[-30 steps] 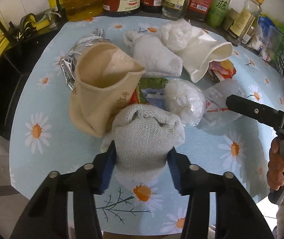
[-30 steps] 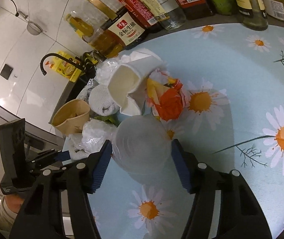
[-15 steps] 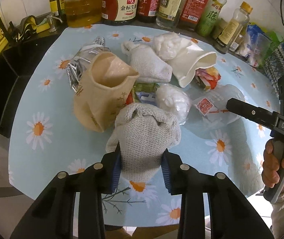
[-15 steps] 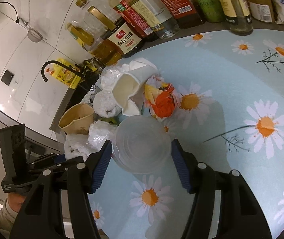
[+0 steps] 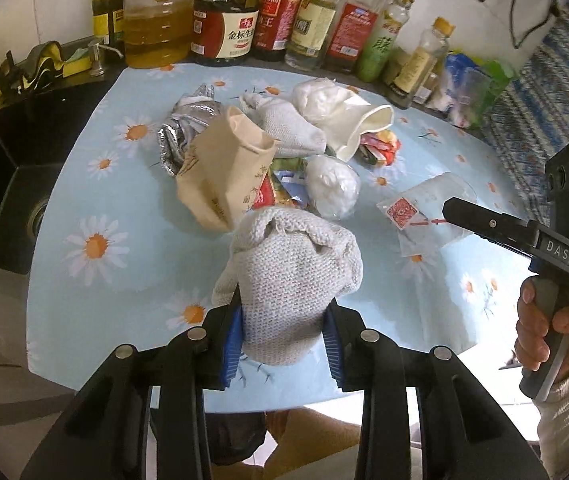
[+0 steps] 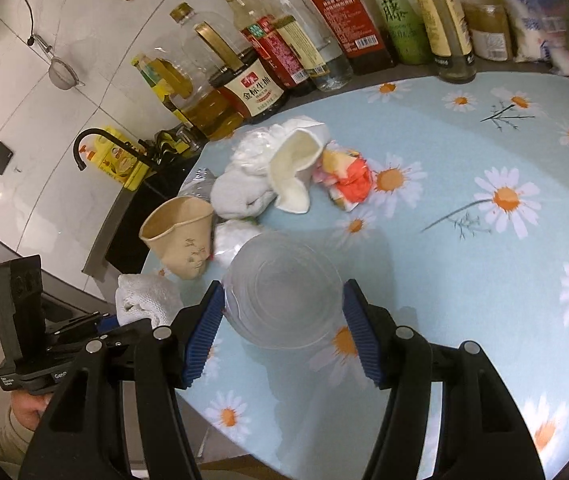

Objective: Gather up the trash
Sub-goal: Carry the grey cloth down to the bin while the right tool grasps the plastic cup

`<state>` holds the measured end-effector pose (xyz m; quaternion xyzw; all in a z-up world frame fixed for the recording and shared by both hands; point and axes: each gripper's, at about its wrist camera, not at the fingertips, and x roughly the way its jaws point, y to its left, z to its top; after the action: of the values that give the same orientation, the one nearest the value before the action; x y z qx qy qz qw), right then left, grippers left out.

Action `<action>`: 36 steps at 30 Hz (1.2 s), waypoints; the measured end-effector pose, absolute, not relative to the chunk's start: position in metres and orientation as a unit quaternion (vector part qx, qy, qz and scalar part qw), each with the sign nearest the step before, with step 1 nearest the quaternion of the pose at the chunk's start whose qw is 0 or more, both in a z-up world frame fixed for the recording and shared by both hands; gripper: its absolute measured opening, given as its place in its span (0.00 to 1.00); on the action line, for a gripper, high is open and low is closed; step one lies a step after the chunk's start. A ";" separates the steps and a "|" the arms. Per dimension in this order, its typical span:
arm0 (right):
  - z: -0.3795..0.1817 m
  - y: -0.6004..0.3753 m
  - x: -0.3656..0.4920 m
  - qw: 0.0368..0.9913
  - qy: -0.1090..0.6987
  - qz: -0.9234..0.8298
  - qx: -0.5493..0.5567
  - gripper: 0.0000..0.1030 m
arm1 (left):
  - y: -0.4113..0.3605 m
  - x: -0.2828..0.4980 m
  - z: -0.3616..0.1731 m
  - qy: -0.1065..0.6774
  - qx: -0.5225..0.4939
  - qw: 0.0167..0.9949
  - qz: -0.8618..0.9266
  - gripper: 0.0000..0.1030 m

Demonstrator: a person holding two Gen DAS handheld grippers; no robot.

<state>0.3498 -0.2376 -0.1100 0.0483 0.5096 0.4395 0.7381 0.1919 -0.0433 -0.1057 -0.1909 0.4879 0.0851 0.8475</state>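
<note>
So both hands are loaded up — the left gripper [image 5: 282,340] is clamped tight on a grey knit rag [image 5: 292,276], and the right gripper [image 6: 282,332] is squeezing a clear plastic cup [image 6: 284,288], both seemingly lifted just off the surface [image 6: 464,280]. Looks like the carry-off step; next they need a bin, which I can't spot anywhere. Still left in the pile: tan paper cup [image 5: 228,172], white cup [image 5: 358,128], wrappers. Daisy-print cloth, sauce bottles behind, black sink [image 5: 4,184] at one side.

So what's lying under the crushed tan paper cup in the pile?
Under the tan paper cup a red wrapper and a blue-and-white packet stick out. The crumpled foil bag lies behind it. Anything deeper is covered.
</note>
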 end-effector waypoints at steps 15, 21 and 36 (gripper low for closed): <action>-0.097 -0.207 0.231 0.760 0.503 0.407 0.058 0.59 | -0.008 0.114 -0.101 0.473 -0.188 0.860 0.027 0.32; -0.104 -0.187 0.184 0.759 0.509 0.403 0.056 0.59 | 0.010 0.077 -0.110 0.479 -0.192 0.857 0.012 0.32; -0.144 -0.157 0.103 0.761 0.540 0.358 0.030 0.59 | 0.026 0.012 -0.157 0.533 -0.193 0.823 -0.037 0.32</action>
<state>0.1031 -0.1571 -0.1445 0.0303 0.5401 0.3580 0.7611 0.0120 0.0261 -0.1566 -0.1932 0.5325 -0.0372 0.8232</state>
